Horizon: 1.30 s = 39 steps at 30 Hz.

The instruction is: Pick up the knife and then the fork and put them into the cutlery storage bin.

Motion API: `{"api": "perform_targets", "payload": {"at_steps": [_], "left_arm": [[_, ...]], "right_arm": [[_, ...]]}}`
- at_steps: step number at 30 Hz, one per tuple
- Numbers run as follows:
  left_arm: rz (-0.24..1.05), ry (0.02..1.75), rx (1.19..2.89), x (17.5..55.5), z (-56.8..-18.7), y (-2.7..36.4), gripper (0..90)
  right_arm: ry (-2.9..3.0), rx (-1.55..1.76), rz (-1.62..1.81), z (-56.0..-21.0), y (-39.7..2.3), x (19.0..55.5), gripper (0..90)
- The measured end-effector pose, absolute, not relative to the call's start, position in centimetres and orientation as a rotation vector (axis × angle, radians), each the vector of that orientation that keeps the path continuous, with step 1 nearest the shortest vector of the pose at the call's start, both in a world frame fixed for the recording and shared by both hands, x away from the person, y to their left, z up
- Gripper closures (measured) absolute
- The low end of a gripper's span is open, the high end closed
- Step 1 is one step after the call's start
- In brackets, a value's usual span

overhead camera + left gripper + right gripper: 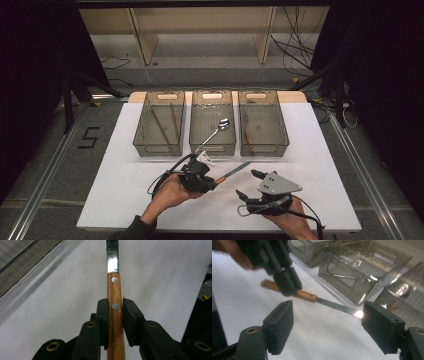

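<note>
I'm carrying the knife [115, 315], clamped by its wooden handle in my left gripper [204, 176].
Right gripper [332, 327] hangs released; next I judge the bin [263, 145] ahead needs a steady reach.

Wooden-handled knife [115, 315] clamped in the left claw [115, 322] above white table [62, 310]

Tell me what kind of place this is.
Probably a lab or recording workspace, not a kitchen: a white-topped table stands on grey flooring inside a dark frame, loose cables trail behind it, and three clear bins are lined up for sorting cutlery like the held knife.
</note>
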<state>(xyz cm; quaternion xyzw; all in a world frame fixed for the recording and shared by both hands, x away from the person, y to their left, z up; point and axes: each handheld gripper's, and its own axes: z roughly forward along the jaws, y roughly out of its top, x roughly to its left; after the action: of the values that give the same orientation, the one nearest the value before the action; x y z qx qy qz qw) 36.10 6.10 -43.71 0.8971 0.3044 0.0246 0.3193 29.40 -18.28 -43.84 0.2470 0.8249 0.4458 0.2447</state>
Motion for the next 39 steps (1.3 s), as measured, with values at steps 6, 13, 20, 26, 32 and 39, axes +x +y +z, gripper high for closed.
{"api": "perform_targets", "payload": {"at_steps": [6, 13, 20, 26, 32, 39], "left_arm": [[0.037, 0.768, 2.364, 35.6, -43.0, 6.2, 75.6], [0.012, 0.740, 2.371, 35.1, -42.5, 6.0, 75.6], [-0.010, 0.708, 2.380, 34.7, -42.1, 5.9, 75.6], [-0.030, 0.699, 2.377, 34.5, -42.0, 5.8, 75.6], [-0.053, 0.687, 2.384, 34.4, -41.9, 5.8, 75.6], [-0.074, 0.683, 2.391, 34.3, -41.9, 5.7, 75.6]], "right_arm": [[2.199, 0.413, 0.997, -44.7, -16.0, 28.1, 28.3], [2.141, 0.179, 0.782, -46.2, -13.9, 27.5, 34.9], [2.084, 0.085, 0.690, -47.0, -12.7, 27.2, 43.9], [2.051, -0.013, 0.621, -47.3, -12.1, 27.2, 51.3], [2.038, -0.053, 0.592, -47.6, -11.8, 27.1, 57.7], [2.032, -0.087, 0.570, -47.9, -11.6, 27.0, 64.8]]}}
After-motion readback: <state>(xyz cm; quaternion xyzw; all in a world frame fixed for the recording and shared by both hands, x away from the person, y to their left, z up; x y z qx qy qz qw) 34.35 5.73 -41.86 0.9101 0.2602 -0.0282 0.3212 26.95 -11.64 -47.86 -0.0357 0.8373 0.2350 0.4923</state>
